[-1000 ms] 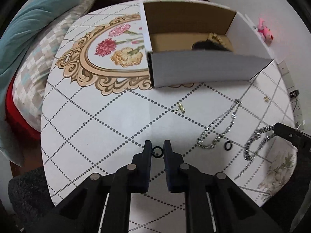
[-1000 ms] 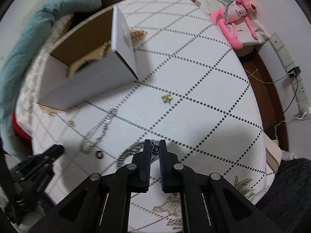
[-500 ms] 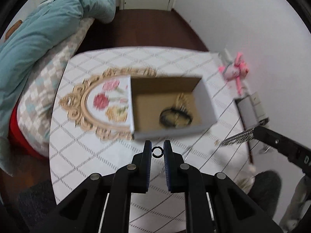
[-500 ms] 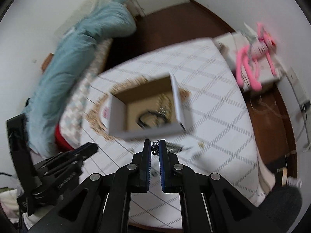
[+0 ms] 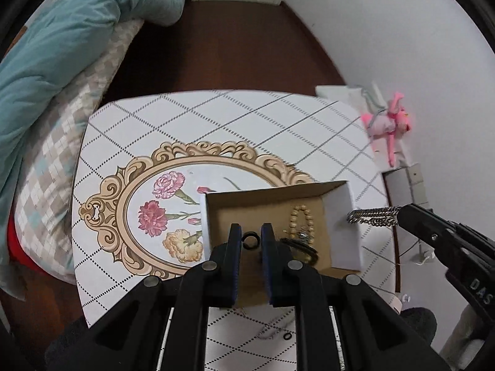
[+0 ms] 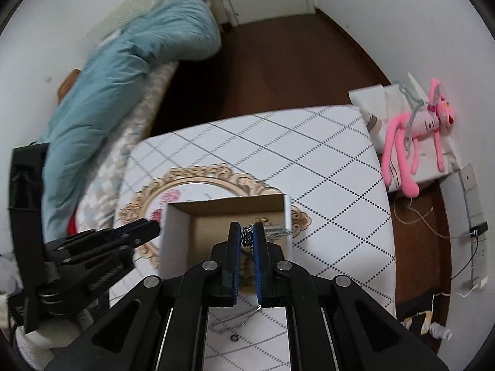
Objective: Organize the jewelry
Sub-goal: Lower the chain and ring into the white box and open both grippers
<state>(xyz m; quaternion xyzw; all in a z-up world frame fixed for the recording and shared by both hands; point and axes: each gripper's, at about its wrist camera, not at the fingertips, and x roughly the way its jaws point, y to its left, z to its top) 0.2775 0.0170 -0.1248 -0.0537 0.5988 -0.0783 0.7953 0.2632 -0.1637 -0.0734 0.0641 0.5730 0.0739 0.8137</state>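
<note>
On the left, the left gripper is hovering over the cardboard box, jaws clenched on a black ring. Rightward, the right gripper is gripping a silver chain above it. Beads are already lying inside; another chain and ring are still waiting on the bench.

**Both grippers lifted from the table to above the box**

A second ago the left gripper pinched the black ring at table level; now it holds it high over the open cardboard box. The right gripper has raised the silver chain off the table to the box too.
</note>
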